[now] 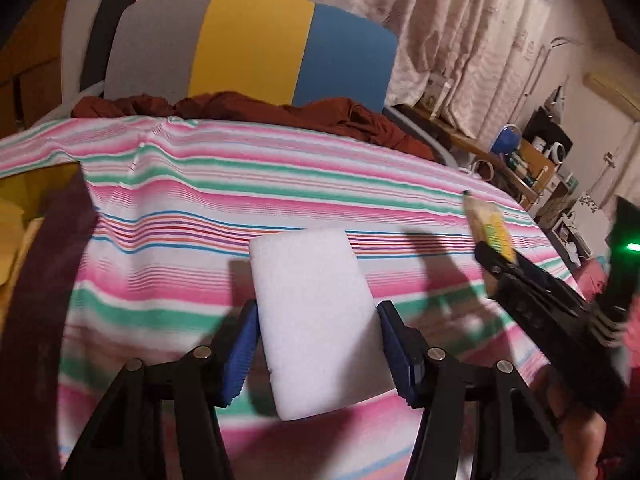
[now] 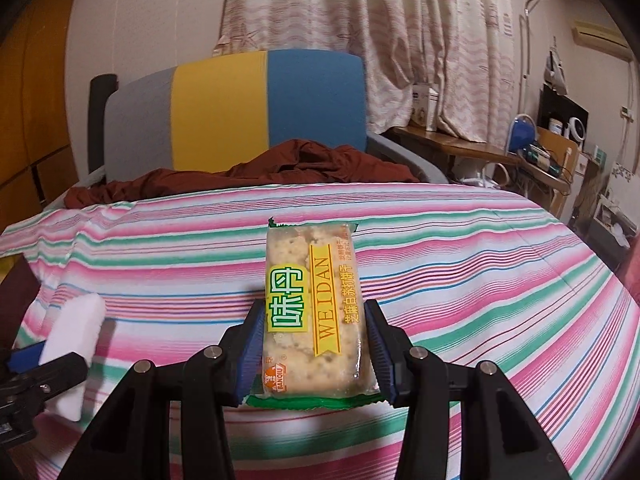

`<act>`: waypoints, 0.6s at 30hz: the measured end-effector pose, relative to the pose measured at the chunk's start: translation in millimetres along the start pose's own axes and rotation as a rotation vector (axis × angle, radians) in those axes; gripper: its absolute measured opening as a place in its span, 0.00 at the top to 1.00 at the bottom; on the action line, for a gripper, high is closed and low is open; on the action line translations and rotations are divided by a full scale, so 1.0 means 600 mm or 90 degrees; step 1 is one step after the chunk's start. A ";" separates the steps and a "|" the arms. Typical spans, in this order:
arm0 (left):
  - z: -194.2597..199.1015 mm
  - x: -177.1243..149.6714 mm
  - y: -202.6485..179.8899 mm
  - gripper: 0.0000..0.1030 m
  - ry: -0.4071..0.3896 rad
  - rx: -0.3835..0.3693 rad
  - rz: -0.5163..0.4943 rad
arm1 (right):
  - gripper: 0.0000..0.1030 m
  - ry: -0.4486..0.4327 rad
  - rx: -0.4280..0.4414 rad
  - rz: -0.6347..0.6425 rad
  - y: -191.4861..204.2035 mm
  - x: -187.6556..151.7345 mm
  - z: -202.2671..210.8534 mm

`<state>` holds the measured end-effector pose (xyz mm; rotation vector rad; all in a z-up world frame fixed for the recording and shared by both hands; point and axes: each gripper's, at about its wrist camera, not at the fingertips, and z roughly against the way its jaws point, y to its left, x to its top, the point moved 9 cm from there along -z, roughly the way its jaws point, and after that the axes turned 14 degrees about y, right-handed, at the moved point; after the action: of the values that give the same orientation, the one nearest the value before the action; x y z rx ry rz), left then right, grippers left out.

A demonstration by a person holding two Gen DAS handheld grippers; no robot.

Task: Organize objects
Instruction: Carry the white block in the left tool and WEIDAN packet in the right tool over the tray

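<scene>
On my left gripper (image 1: 318,344) I had the blue ribbed pads pressed against the two long sides of a white foam block (image 1: 312,320), jaws part-way closed to its width, so the block was clamped and carried above the striped bedspread (image 1: 200,200); its shadow fell on the cloth below it. From the right wrist view the same block (image 2: 74,344) showed at the far left edge, with one blue pad of the left gripper (image 2: 40,356) under it.

My right gripper (image 2: 316,344) was likewise closed part-way on a packet of Weidan crackers (image 2: 314,312), the pads gripping its long edges near the lower end, the green crimped seal sticking out at the near end and the other end pointing away from me. The packet was lifted off the bedspread (image 2: 480,280). In the left wrist view I could see that gripper (image 1: 496,256) at the right, blurred, with the yellow end of the packet (image 1: 490,228) sticking up from it, well apart from the foam block.

Past the bedspread lay a crumpled rust-brown cloth (image 2: 280,168), and behind it stood a grey, yellow and blue cushion (image 2: 240,112). Patterned curtains (image 2: 380,40) hung at the back, with a cluttered wooden shelf (image 2: 460,148) to the right.
</scene>
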<state>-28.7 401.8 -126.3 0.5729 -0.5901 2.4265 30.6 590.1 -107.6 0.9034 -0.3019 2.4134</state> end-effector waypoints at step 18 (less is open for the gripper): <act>0.204 -0.054 0.090 0.43 -0.088 -0.014 0.007 | 0.53 0.035 0.021 0.043 0.061 -0.019 0.021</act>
<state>-5.5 284.2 -58.5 0.7352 -0.6770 2.4017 24.2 550.1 -106.7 0.8514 -0.2772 2.5071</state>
